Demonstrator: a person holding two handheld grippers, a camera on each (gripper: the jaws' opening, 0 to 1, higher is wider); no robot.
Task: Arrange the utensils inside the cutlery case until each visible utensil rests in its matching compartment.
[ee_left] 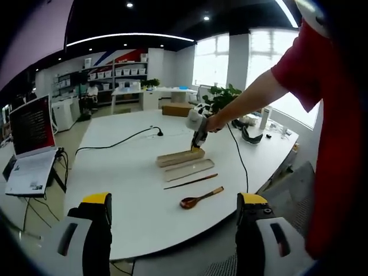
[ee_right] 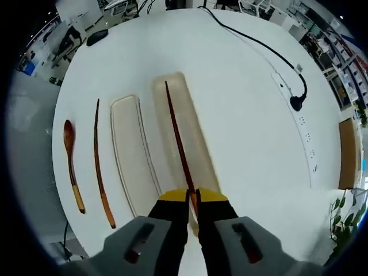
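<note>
The right claw [ee_right: 192, 210] is seen in the right gripper view with its yellow-tipped jaws pressed together on the near end of a dark chopstick [ee_right: 179, 144]; the chopstick runs lengthwise over the open cutlery case [ee_right: 198, 155], and whether it touches the case floor cannot be told; the case lid [ee_right: 131, 155] lies just beside the case, parallel to it, towards the bench [ee_right: 241, 103] edge; a second chopstick [ee_right: 100, 167] lies on the bench beside the lid, and a wooden spoon [ee_right: 71, 164] lies beyond that, nearest the edge; all four long things are laid side by side, apart from one another; a black cable [ee_right: 259, 49] is run across the far part of the bench to a plug; in the left gripper view the left claw [ee_left: 175, 221] is held spread wide, nothing between its jaws, off the near edge of the bench; the same row of case [ee_left: 180, 157], lid [ee_left: 190, 170], chopstick [ee_left: 191, 181] and spoon [ee_left: 201, 197] is seen further in on the bench, with the right claw [ee_left: 196, 148] lowered at one end of the case by a person's arm [ee_left: 250, 100] in a red sleeve; a laptop [ee_left: 31, 144] stands off the bench.
</note>
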